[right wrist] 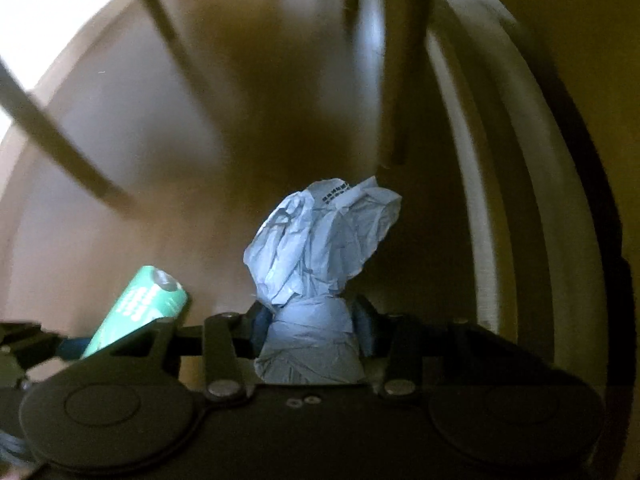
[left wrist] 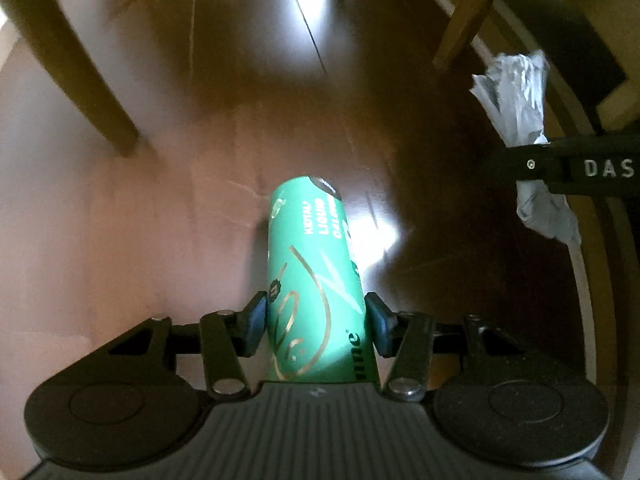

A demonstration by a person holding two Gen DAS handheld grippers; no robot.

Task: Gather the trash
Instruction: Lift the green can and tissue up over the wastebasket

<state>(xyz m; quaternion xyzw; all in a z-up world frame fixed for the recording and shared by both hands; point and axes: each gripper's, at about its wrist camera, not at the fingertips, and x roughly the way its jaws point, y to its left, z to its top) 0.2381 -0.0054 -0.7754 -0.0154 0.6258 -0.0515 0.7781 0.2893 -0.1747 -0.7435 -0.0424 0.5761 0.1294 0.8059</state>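
The wooden floor fills both views, with chair legs slanting through the upper left and upper right of each frame. Both views are smeared, so I judge the rigs to be moving; a swing near those legs could knock a load loose.

The green can, centre bottom of the left view, is pinched by the left tongs near its rear end only. Most of its length juts forward, so it may pivot or slide on its smooth wall.

The crumpled paper, centre of the right view, is pinched by the right tongs at its narrow waist; it is soft and could compress and slip out.
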